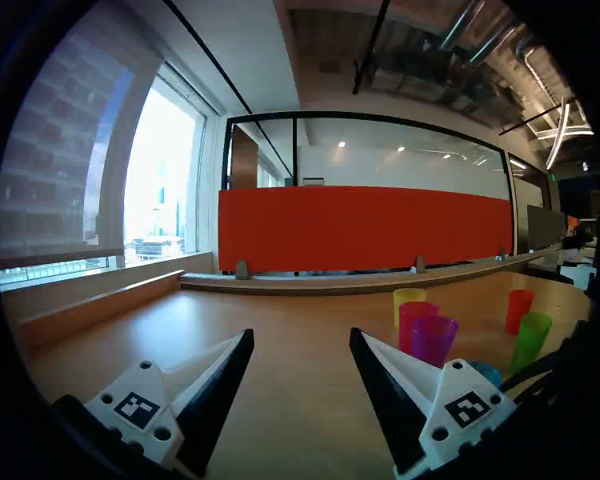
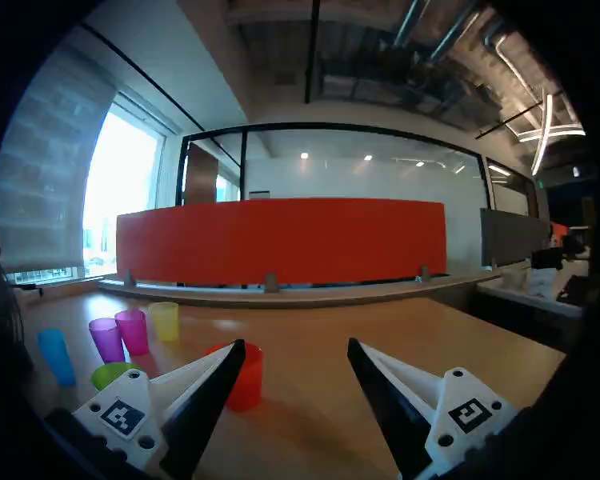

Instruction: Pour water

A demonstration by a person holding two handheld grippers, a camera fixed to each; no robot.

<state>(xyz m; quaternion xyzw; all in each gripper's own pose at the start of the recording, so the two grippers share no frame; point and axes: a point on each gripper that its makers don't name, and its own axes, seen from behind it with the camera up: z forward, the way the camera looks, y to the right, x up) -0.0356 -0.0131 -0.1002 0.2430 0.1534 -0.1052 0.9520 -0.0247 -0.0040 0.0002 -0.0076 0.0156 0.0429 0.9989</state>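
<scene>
Several plastic cups stand on a wooden table (image 1: 300,336). In the left gripper view a yellow cup (image 1: 408,300), a pink cup (image 1: 417,320) and a purple cup (image 1: 434,340) cluster right of centre, with a red cup (image 1: 518,310) and a green cup (image 1: 531,340) farther right and a blue cup (image 1: 487,371) behind the right finger. My left gripper (image 1: 302,340) is open above bare table. In the right gripper view my right gripper (image 2: 296,348) is open; the red cup (image 2: 246,378) sits just behind its left finger, with the green cup (image 2: 113,373), blue cup (image 2: 56,357), purple cup (image 2: 106,339), pink cup (image 2: 132,331) and yellow cup (image 2: 165,321) to the left.
A red partition screen (image 1: 364,228) runs along the table's far edge. Large windows (image 1: 160,192) line the left wall. Another desk with white items (image 2: 540,284) stands to the right. Bare table stretches ahead of both grippers.
</scene>
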